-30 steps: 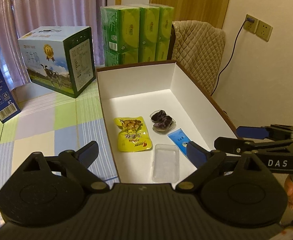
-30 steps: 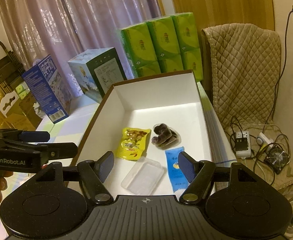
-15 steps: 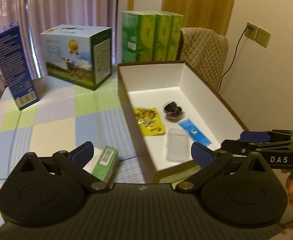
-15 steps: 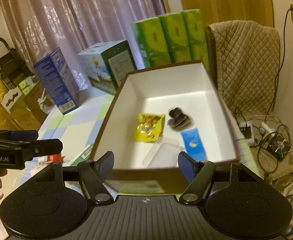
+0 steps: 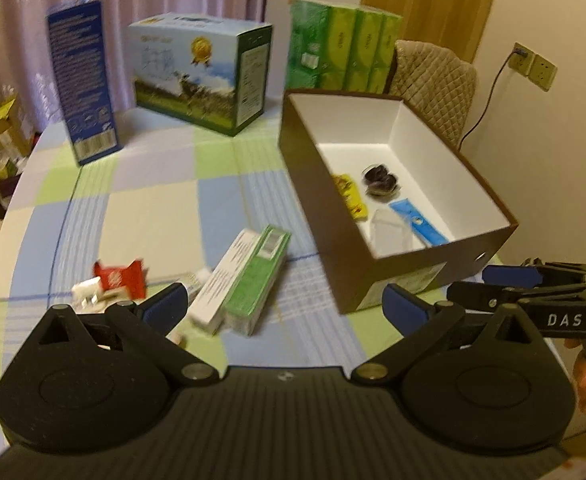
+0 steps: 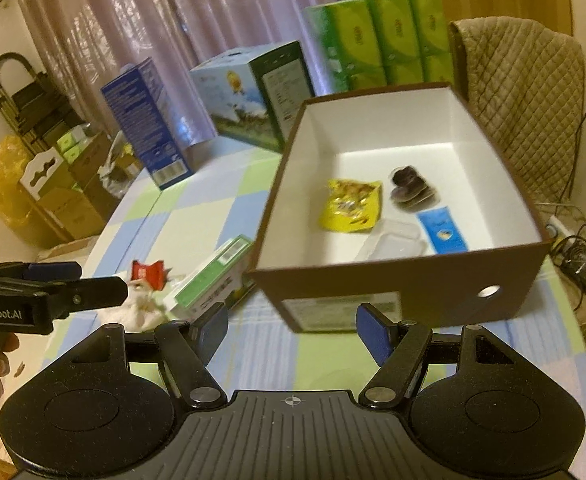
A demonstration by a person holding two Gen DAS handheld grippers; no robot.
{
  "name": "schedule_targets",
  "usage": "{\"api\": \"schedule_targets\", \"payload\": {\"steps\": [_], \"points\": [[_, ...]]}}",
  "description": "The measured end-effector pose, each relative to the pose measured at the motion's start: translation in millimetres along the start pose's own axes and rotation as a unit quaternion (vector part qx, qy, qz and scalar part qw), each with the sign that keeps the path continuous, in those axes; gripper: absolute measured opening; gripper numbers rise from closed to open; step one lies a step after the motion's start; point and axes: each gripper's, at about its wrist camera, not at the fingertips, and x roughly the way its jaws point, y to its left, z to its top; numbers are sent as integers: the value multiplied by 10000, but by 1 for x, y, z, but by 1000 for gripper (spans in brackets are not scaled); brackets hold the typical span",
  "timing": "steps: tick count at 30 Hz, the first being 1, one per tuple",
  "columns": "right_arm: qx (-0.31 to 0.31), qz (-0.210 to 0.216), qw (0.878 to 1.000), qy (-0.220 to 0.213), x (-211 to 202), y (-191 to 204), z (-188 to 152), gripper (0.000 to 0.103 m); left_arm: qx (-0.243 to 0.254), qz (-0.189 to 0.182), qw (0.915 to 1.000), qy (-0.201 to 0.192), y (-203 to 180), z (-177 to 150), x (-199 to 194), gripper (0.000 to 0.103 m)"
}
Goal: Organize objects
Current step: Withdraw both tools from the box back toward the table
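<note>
On table's right side, box (image 5: 425, 268) holds four items; both grippers have pulled back from above it. Left gripper (image 5: 283, 306) and right gripper (image 6: 293, 330) spread wide, empty. Green carton (image 5: 253, 276) and red packet (image 5: 119, 278) near front edge likely go next.

Warm, yellowish indoor light fills both views, moderately dim. Daylight glows faintly through the pink curtains (image 6: 141, 20) at the back. The white inside of the brown box (image 6: 397, 152) is the brightest surface; its near wall throws a soft shadow over the floor inside. Motion blur smears both pictures: print on the green-and-white carton (image 5: 249, 276) is unreadable, and the red packet (image 5: 119, 278) is soft. Fisheye distortion bends the tablecloth (image 5: 153, 208) edge, and the picture corners are black.
</note>
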Motion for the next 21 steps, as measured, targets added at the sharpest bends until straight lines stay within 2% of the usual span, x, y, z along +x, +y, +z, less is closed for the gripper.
{"api": "schedule_targets", "payload": {"steps": [21], "points": [[-311, 327, 9971, 605, 39, 58, -31, 68, -555, 708, 9953, 370, 74, -64, -21, 102]]}}
